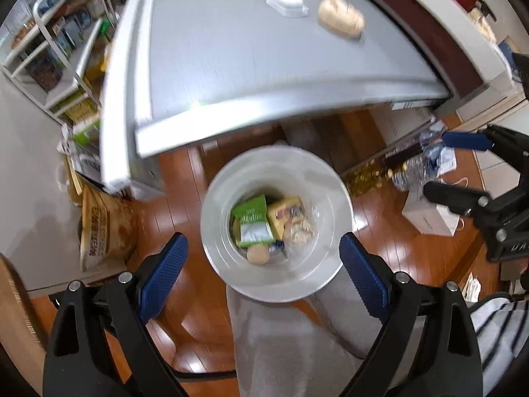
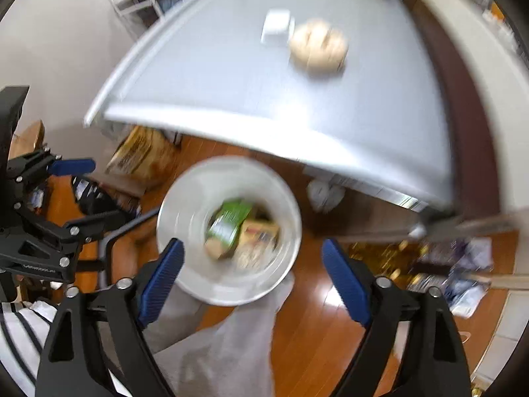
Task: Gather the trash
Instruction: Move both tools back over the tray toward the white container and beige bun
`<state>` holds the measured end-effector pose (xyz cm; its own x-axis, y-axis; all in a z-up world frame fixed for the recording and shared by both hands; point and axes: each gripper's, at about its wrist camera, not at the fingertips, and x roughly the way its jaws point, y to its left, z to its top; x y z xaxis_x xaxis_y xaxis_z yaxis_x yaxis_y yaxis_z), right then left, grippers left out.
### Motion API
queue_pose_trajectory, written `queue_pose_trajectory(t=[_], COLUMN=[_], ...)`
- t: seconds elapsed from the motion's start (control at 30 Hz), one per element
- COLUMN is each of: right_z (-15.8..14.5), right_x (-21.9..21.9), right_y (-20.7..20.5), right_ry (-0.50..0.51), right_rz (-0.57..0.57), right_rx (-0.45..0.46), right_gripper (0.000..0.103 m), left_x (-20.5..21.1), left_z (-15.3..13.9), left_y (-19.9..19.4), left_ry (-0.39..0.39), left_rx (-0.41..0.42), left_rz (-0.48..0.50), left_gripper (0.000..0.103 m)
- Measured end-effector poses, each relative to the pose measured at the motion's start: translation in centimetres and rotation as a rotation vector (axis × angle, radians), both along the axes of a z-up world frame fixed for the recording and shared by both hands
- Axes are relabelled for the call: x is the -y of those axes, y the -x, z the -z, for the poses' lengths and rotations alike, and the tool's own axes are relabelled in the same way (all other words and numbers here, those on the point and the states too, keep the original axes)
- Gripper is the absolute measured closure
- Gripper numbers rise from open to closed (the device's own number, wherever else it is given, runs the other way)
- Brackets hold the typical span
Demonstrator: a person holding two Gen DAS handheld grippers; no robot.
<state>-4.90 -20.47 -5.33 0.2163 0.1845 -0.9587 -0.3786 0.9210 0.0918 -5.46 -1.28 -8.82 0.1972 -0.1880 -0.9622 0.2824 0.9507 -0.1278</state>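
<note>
A white bin [image 1: 297, 274] [image 2: 185, 198] stands on the wooden floor beside the table. Inside it lie a green packet [image 1: 253, 220] [image 2: 228, 221], a yellow packet [image 1: 286, 213] [image 2: 261, 231], a crumpled clear wrapper [image 1: 299, 231] and a small round beige piece [image 1: 258, 254]. My left gripper [image 1: 263, 244] [image 2: 86, 195] hangs open over the bin, nothing between its blue pads. My right gripper [image 2: 253, 248] [image 1: 459, 168] is also open and empty above the bin. On the grey table [image 1: 231, 66] [image 2: 231, 82] rest a white tray [image 1: 286, 1] [image 2: 276, 26] and a beige crumpled lump [image 1: 342, 21] [image 2: 319, 48].
A person's grey trouser leg [image 1: 281, 347] and striped sleeve [image 1: 499, 324] are below the grippers. A brown paper sack [image 1: 102, 228] leans by the table leg. Plastic bags and bottles [image 1: 423, 165] and a white bag [image 1: 429, 215] clutter the floor at the right. A white shelf rack [image 1: 56, 49] stands far left.
</note>
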Motion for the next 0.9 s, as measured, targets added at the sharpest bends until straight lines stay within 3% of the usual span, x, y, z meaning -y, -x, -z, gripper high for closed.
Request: queue_pose_trajectory(t=[0.2, 0.47, 0.67, 0.73, 0.8, 0.9], right_z=[-4.4, -4.1, -3.2, -2.7, -2.0, -0.7], right_x=[0.7, 0.8, 0.2, -0.1, -0.3, -0.5], right_y=[-2.1, -6.8, -9.5, -10.3, -11.1, -12.4], right_ry=[-0.002, -0.013, -0.007, 0.0, 0.006, 0.015], right_rz=[0.044, 0.111, 0.113, 0.107, 0.1, 0.097], right_rx=[0.177, 0.196, 0.182, 0.174, 0.15, 0.115], right_gripper=[0.007, 0.007, 0.007, 0.011, 0.025, 0.035], left_x=[-0.8, -1.7, -1.3, -1.1, -0.8, -0.6], left_z=[-4.3, -7.4, -8.6, -8.6, -8.7, -8.4], left_y=[-1.7, -5.7, -8.1, -8.9, -9.6, -10.8], left_ry=[0.072, 0.122, 0.121, 0.099, 0.074, 0.096], left_rx=[0.116, 0.216, 0.258, 0.275, 0.283, 0.283], left_rz=[-0.077, -0.184, -0.19, -0.176, -0.169, -0.146], left_gripper=[0.009, 0.009, 0.009, 0.009, 0.009, 0.009])
